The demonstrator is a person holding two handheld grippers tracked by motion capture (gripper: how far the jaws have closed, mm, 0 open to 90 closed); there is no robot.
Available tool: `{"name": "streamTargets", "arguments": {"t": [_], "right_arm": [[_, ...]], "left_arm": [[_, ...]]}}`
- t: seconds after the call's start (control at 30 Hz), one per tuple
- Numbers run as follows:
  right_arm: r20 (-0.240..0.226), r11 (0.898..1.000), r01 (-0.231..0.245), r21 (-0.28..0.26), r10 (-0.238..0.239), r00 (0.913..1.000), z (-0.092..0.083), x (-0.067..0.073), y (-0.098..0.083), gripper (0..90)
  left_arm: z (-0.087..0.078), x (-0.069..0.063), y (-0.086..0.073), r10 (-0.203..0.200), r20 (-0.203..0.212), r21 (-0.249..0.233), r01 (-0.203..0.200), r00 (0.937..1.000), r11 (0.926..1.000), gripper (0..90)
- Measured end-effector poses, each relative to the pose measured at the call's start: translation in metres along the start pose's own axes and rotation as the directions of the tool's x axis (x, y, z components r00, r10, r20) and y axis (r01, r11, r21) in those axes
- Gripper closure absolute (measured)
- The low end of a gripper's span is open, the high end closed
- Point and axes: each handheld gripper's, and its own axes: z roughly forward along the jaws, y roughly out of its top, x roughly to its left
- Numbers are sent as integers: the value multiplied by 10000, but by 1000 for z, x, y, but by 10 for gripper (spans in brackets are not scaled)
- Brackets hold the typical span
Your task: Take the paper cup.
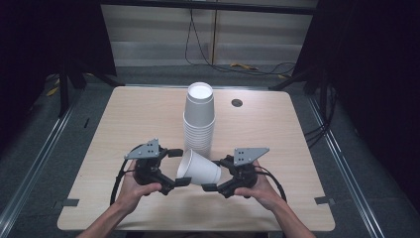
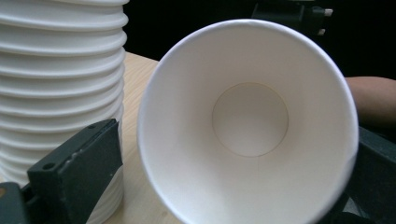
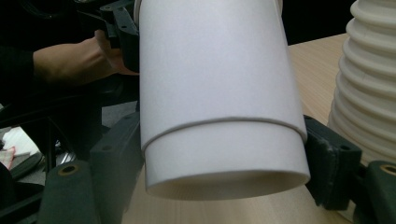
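1. Step in hand, as I judge it: passing 1 paper cup (image 1: 199, 168) from my left gripper (image 1: 179, 167) to my right gripper (image 1: 214, 174). The cup lies on its side in the air between the 2 claws, just in front of the stack of cups (image 1: 199, 119) standing upright at the middle of the table (image 1: 133, 114).

2. Left claw: spread wide and gripping nothing. In the left gripper view the cup's mouth (image 2: 247, 121) faces the camera, with 1 jaw standing clear to its left and the other low at the right edge. The rim sits between them, but I see no pad pressing on it.

3. Right claw: clamped on the cup. In the right gripper view both jaws press the cup's wall (image 3: 215, 70) from either side, close to its base end. This gripper alone seems to carry the cup.

4. The stack rises just beside the held cup in both gripper views; I cannot tell whether the two touch.

5. Next move, my guess: draw the left claw back off the rim without brushing it, since thin paper will flex. Then the right hand must turn the cup upright and find bare tabletop away from the stack.

6. Risk: the grip near the base is on a tapered wall, so the cup may slip toward its wide end.
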Motion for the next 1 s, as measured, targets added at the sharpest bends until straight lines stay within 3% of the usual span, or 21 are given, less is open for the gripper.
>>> {"name": "streamTargets", "arguments": {"t": [0.07,0.57,1.0], "right_arm": [[6,10000,11,42,-11,10000,0,0,0,240],[-221,9996,63,270,-57,9997,4,2,-1,240],[-401,9977,123,663,-96,9991,7,4,-1,238]], "left_arm": [[1,-1,0,189,-151,156,-187,9997,9997,0],[12,0,-6,-62,600,352,41,9982,9994,24],[12,-3,-3,162,847,684,-220,9963,9974,77]]}}
